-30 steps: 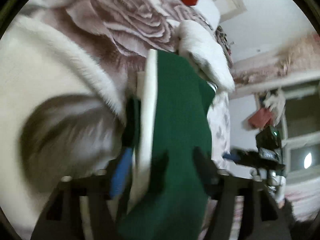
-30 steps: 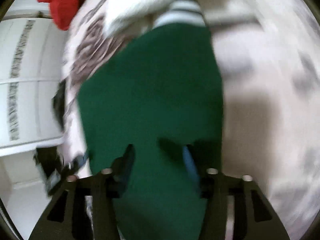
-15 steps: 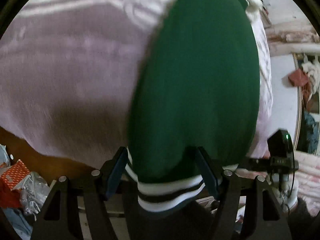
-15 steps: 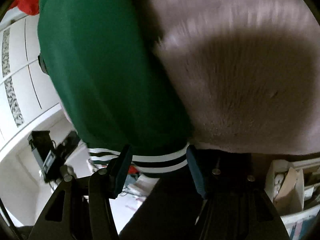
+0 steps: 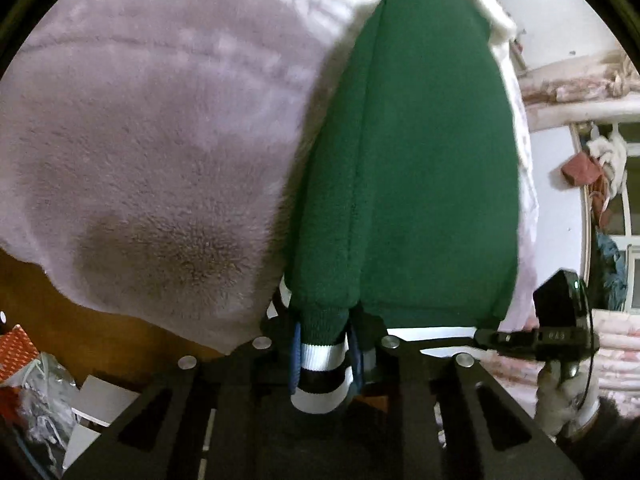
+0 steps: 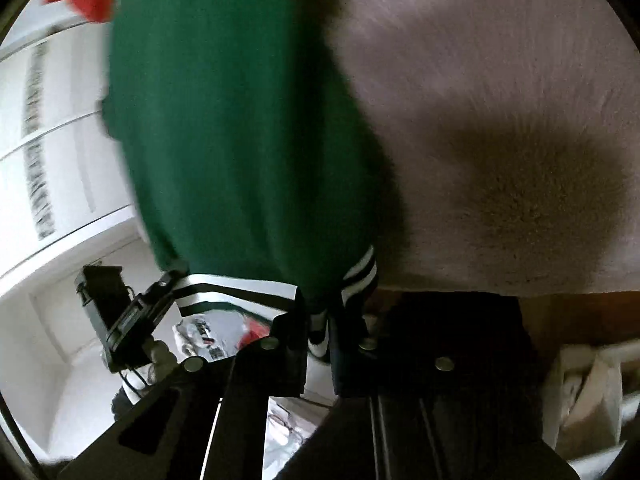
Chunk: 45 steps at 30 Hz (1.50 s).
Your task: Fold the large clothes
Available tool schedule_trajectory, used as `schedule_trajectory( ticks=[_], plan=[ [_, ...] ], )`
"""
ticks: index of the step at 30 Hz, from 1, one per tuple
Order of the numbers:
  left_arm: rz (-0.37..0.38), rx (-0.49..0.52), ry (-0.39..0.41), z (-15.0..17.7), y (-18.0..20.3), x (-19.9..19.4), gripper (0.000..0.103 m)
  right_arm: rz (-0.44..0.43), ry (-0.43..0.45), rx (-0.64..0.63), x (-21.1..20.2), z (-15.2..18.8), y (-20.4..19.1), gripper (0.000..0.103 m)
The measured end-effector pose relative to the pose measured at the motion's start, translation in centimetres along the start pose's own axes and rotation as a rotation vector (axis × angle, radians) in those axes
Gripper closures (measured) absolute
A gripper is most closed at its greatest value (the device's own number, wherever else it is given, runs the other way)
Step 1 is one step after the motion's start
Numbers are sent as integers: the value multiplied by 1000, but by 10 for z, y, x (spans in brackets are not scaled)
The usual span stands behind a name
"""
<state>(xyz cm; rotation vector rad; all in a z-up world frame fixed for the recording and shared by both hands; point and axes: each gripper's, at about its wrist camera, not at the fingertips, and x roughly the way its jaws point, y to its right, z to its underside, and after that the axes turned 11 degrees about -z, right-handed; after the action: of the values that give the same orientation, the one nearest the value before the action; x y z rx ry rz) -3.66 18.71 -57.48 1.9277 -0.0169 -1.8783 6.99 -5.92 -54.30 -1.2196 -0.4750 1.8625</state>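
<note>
Dark green knit garment with striped white-and-black hem (image 5: 404,168): left gripper (image 5: 322,364) and right gripper (image 6: 318,330) each clenched on hem corners. Keep hem taut, level over fluffy pale-lilac blanket (image 5: 160,140).

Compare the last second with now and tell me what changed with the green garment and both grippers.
Both grippers closed on the striped hem: half a second ago their fingers stood open either side of it; now the left gripper pinches the green garment at its hem, and the right gripper grips it too. A second ago both already held green cloth. The garment still lies on the fluffy blanket.
</note>
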Motion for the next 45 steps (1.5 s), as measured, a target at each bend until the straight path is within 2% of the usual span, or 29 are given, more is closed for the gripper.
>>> schedule_trajectory(
  ticks=[3, 4, 5, 6, 7, 8, 10, 12, 14, 18, 19, 20, 22, 23, 28, 33, 34, 35, 36, 39, 41, 45],
  plan=[
    [43, 0, -25, -7, 3, -7, 80, -19, -40, -28, -5, -2, -13, 77],
    [69, 4, -35, -10, 2, -13, 75, -12, -36, -53, -16, 1, -13, 69],
    [94, 10, -37, -4, -5, -18, 63, -11, -25, -78, -36, 5, -3, 55],
    [106, 16, -32, -4, -8, -22, 54, -24, -21, -92, -49, 14, 15, 48],
    [107, 18, -23, -4, -12, -23, 36, -51, -22, -95, -49, 13, 19, 40],
    [102, 9, -15, -6, -17, -21, 31, -69, -33, -93, -46, 10, 26, 39],
    [134, -32, -28, -7, -25, -2, 31, -102, -65, -127, -30, 4, 32, 39],
    [199, -66, -69, -7, -29, 19, 31, -158, -108, -153, -26, 9, 50, 38],
    [244, -70, -75, -9, -22, 32, 31, -213, -103, -160, -15, 9, 47, 32],
    [255, -68, -2, -6, -12, 24, 30, -268, -81, -158, -5, 19, 33, 32],
    [263, -73, 19, -6, -10, 19, 38, -289, -78, -149, -7, 25, 34, 37],
    [260, -73, 42, -4, -6, 13, 52, -313, -75, -143, -3, 27, 32, 49],
    [247, -74, 83, 0, 3, 2, 70, -366, -62, -126, -6, 36, 26, 61],
    [265, -92, 95, 2, 1, -2, 75, -396, -54, -122, -10, 42, 22, 66],
    [308, -146, 141, 5, 12, -41, 81, -471, 4, -75, -32, 66, -1, 73],
    [422, -192, 203, -18, 41, -80, 82, -552, 57, -68, -78, 72, -34, 76],
    [431, -186, 229, -30, 49, -91, 82, -575, 60, -81, -100, 66, -37, 76],
    [447, -183, 244, -38, 57, -96, 82, -587, 73, -93, -139, 55, -26, 77],
    [466, -168, 273, -54, 68, -107, 82, -605, 89, -102, -157, 46, -41, 77],
    [496, -128, 331, -91, 80, -125, 82, -652, 141, -126, -195, 16, -77, 77],
    [490, -99, 368, -122, 91, -131, 82, -671, 173, -142, -223, -14, -99, 77],
    [485, -72, 403, -192, 116, -123, 82, -661, 252, -154, -264, -91, -135, 77]
  ],
)
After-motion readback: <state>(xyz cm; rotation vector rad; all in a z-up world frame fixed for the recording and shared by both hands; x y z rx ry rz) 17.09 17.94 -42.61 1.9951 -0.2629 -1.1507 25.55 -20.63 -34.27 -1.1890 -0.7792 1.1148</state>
